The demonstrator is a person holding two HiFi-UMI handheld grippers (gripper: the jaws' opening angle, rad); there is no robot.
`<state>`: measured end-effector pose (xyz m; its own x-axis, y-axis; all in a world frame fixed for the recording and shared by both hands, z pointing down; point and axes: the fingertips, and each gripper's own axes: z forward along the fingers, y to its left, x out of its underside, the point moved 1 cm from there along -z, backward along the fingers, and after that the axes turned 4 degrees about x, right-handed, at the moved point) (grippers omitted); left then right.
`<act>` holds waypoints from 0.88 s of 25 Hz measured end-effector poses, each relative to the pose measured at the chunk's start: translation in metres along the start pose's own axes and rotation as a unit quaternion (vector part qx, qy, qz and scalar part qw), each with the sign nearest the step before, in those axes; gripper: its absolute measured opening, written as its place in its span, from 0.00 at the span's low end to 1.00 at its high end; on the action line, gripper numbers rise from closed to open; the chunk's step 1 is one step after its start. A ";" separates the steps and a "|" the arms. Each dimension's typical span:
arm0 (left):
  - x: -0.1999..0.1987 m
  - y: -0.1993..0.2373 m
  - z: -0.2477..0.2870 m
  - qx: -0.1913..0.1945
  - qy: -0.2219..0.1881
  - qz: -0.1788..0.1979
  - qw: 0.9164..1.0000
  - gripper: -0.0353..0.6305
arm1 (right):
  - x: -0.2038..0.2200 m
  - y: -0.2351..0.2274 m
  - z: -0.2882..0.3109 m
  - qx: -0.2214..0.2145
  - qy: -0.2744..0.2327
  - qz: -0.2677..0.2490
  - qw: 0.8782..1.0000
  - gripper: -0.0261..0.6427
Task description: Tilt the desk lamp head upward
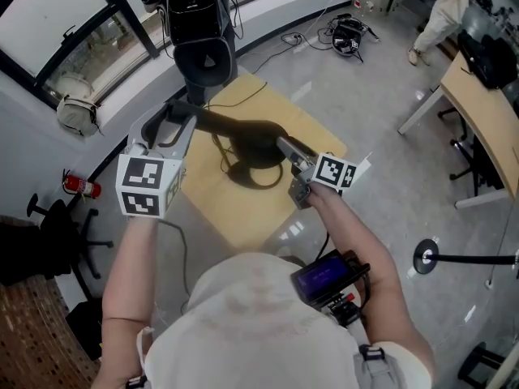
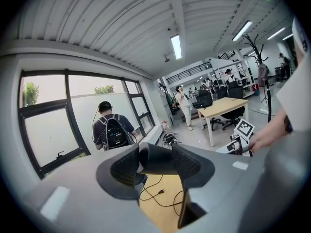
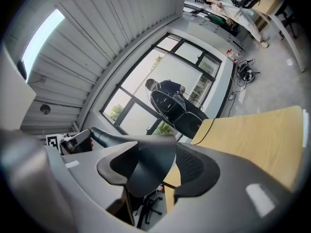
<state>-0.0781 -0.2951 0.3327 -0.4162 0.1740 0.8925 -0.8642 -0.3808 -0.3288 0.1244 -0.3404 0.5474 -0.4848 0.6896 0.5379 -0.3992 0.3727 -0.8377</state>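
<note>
The desk lamp (image 1: 253, 140) stands at frame centre on a small wooden table (image 1: 235, 213). The left gripper (image 1: 188, 113), left of centre, pinches the lamp's black neck. The right gripper (image 1: 285, 147), right of centre, pinches its flared black end. A cord (image 2: 158, 192) lies on the table.

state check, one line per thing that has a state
left tool: shut on the lamp
right tool: shut on the lamp
lamp: base on the table, no light showing
lamp plug: unplugged, lying loose on the table
ceiling lights: on
</note>
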 end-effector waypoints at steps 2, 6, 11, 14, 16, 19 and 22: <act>0.002 0.003 -0.001 0.001 -0.004 -0.010 1.000 0.36 | -0.004 0.003 -0.001 0.006 -0.002 -0.009 1.000 0.41; 0.006 0.004 -0.001 0.005 -0.007 -0.025 1.000 0.36 | -0.012 0.008 -0.008 0.018 -0.007 -0.028 0.999 0.41; 0.011 0.006 -0.002 0.010 -0.017 -0.041 0.999 0.36 | -0.017 0.012 -0.013 0.034 -0.007 -0.046 0.998 0.41; 0.012 0.006 -0.003 0.011 -0.023 -0.050 0.998 0.36 | -0.023 0.014 -0.017 0.042 -0.010 -0.056 0.997 0.41; 0.011 0.004 -0.002 0.011 -0.028 -0.054 0.998 0.36 | -0.027 0.015 -0.021 0.046 -0.012 -0.063 0.997 0.41; 0.012 0.003 -0.003 0.013 -0.034 -0.061 0.997 0.36 | -0.031 0.017 -0.024 0.052 -0.015 -0.069 0.996 0.41; 0.014 0.003 -0.003 0.017 -0.038 -0.068 0.997 0.36 | -0.032 0.018 -0.026 0.057 -0.017 -0.074 0.996 0.41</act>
<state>-0.0872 -0.2910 0.3432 -0.2722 0.1570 0.9493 -0.9007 -0.3887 -0.1940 0.1532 -0.3398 0.5126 -0.4407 0.6100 0.6585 -0.5524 0.3940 -0.7346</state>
